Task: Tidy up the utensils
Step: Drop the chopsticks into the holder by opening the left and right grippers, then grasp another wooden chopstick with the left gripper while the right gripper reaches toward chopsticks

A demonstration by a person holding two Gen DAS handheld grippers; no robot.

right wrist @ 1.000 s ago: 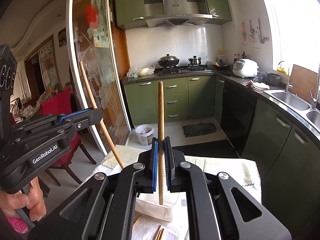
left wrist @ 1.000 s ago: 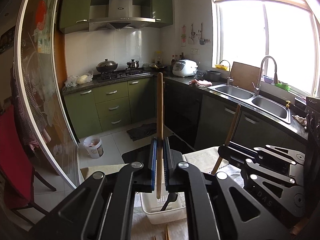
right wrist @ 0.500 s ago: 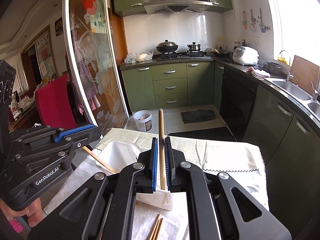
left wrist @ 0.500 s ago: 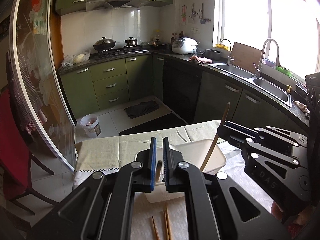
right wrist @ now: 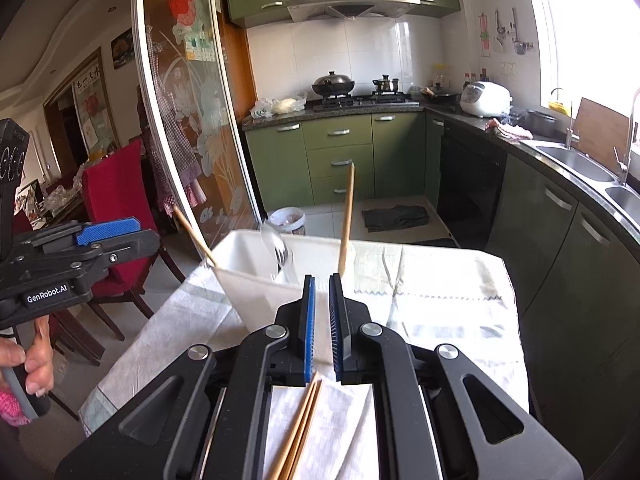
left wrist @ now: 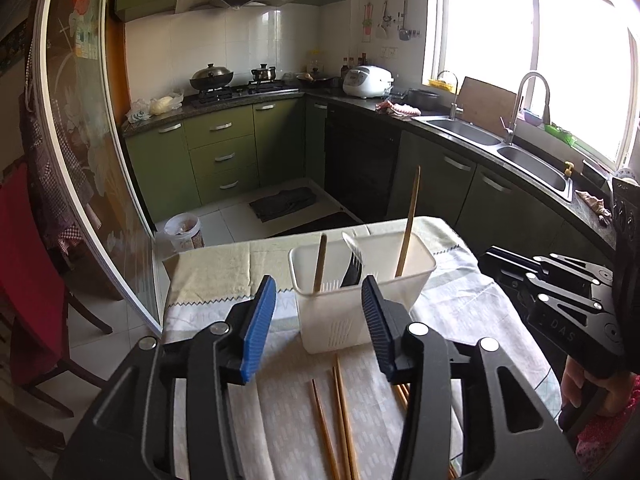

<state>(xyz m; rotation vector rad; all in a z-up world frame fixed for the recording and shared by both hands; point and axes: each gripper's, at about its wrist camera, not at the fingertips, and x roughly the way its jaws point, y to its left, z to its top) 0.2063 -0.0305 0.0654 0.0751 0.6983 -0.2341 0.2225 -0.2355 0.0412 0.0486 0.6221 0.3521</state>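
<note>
Left hand-held gripper (left wrist: pixel 318 312): released, jaws spread wide and holding nothing; it hangs just short of the white bin.
Right hand-held gripper (right wrist: pixel 322 312): jaws nearly together with a thin gap, nothing between them; it sits near the bin's corner.
White bin (left wrist: pixel 424 270): at 12 o'clock from the left hand-held gripper, standing on the cloth-covered table (left wrist: pixel 224 268).
Bin contents: a short wooden handle (left wrist: pixel 320 262) upright at the left, a dark fork (left wrist: pixel 352 268) in the middle, a long wooden stick (left wrist: pixel 410 226) leaning at the right.
Loose chopsticks (left wrist: pixel 338 416): several lie flat on the table at 6 o'clock from the bin, between the left jaws and below them.
Done so far: three utensils appear to be stowed in the bin.
Left to do: judging by the table, the loose chopsticks remain to be picked up and put in.
</note>
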